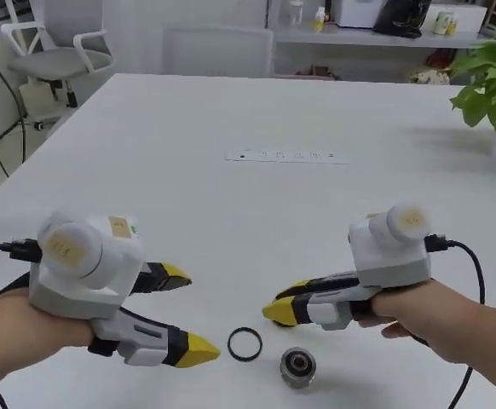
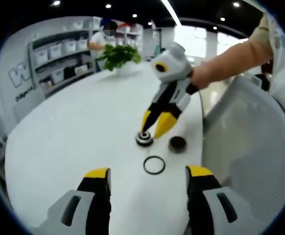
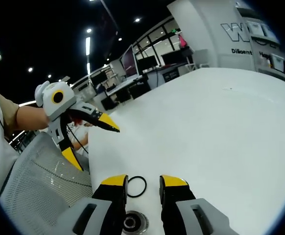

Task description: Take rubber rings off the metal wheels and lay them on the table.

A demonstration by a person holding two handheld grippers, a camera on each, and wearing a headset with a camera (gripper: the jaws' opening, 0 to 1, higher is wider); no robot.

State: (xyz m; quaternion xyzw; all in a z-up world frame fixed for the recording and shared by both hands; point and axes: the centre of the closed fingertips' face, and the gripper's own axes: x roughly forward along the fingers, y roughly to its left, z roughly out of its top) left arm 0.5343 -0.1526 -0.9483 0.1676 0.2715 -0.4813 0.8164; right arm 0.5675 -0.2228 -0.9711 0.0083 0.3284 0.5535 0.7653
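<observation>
My left tool [image 1: 188, 311] is spread wide and grips nothing; my right tool [image 1: 280, 303] is parted only a little and is likewise empty (its tips point toward the left tool). One rubber ring [image 1: 245, 344] lies flat on the white desk [image 1: 256, 111], between the tips of the two tools and touching neither; the metal wheel [image 1: 298, 366] sits just beside the ring, apart from it, nearer the desk's front edge; a potted plant [image 1: 491, 81] stands at the far right.

The right gripper [image 3: 144, 182], jaws apart, hovers over the white counter [image 3: 221, 127] beside a rubber ring [image 3: 136, 186], a metal wheel [image 3: 135, 223] and the wide-open left gripper [image 3: 92, 142].
</observation>
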